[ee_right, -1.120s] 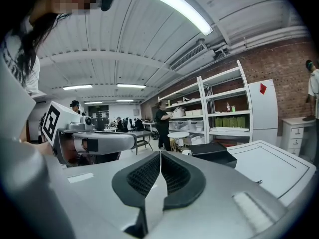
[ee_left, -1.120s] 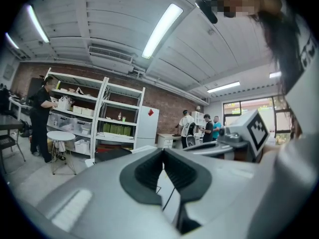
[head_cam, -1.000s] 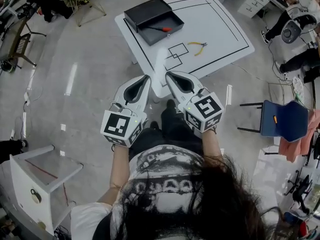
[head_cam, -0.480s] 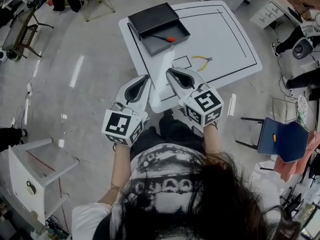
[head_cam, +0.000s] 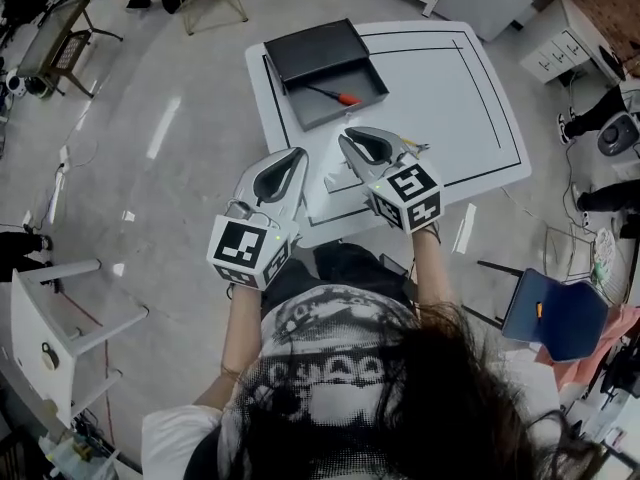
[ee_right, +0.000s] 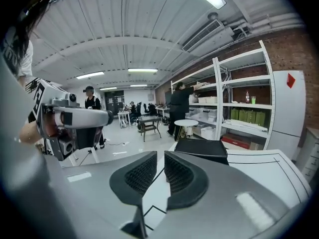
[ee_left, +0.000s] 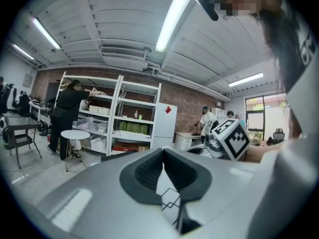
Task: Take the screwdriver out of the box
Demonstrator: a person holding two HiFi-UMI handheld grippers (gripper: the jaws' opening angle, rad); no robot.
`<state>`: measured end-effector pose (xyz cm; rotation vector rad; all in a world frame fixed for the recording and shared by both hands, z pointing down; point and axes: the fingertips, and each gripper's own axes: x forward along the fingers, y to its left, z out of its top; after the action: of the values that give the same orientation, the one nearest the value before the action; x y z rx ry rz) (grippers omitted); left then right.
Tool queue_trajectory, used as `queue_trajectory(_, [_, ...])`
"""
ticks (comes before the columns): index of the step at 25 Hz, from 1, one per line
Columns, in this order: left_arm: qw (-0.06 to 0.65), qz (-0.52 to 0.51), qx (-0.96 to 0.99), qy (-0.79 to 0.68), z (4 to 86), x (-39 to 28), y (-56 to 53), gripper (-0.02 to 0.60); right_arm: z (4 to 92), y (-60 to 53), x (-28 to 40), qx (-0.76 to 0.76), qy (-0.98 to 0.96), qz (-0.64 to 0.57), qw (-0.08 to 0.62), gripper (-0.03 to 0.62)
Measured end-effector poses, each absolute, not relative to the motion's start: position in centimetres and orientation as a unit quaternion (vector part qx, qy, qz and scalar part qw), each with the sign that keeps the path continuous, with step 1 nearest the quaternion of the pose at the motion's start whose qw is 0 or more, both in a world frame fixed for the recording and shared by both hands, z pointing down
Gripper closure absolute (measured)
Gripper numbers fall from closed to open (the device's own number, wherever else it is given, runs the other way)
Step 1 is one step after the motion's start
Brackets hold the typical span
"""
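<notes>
A black open box point(head_cam: 322, 50) sits at the far left corner of the white table point(head_cam: 450, 88). The screwdriver point(head_cam: 334, 95), orange-handled, lies inside it near the box's front wall. My right gripper point(head_cam: 348, 136) is over the table's near part, short of the box, and its jaws are opening by a narrow gap with nothing between them point(ee_right: 160, 156). The box point(ee_right: 202, 148) shows ahead of it; the screwdriver is hidden there. My left gripper point(head_cam: 296, 154) hangs at the table's near left edge, tips together and empty point(ee_left: 162, 151).
Yellow pliers point(head_cam: 413, 148) lie on the table, right beside the right gripper. Black lines and small squares mark the tabletop. A blue chair point(head_cam: 558, 314) stands to the right and a white stand point(head_cam: 50, 328) to the left. People and shelves point(ee_left: 107, 123) fill the room behind.
Both grippers have come forward toward the table, and the table has drawn nearer in the head view. The right gripper now reaches over the table's near edge.
</notes>
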<state>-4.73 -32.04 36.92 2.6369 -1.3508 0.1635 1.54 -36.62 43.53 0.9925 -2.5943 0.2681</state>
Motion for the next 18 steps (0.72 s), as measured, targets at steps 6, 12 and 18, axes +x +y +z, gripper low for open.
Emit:
queue_trajectory(6, [0.080,0.065,0.882,-0.460,37.1,-4.0,-33.6,0.581,46.2,-42.0,3.2,0.331,-0.914,0.090,0.217,0.560])
queue_trajectory(12, [0.081,0.067,0.875,-0.472,37.3,-3.9,-35.2,0.581,50.1,-47.9,3.4,0.299,-0.908,0.102,0.274,0.512])
queue_trajectory(18, [0.092,0.075,0.865,-0.488,38.2,-4.8,-36.0,0.581,55.2,-52.6,2.1,0.260,-0.893,0.117,0.348,0.500])
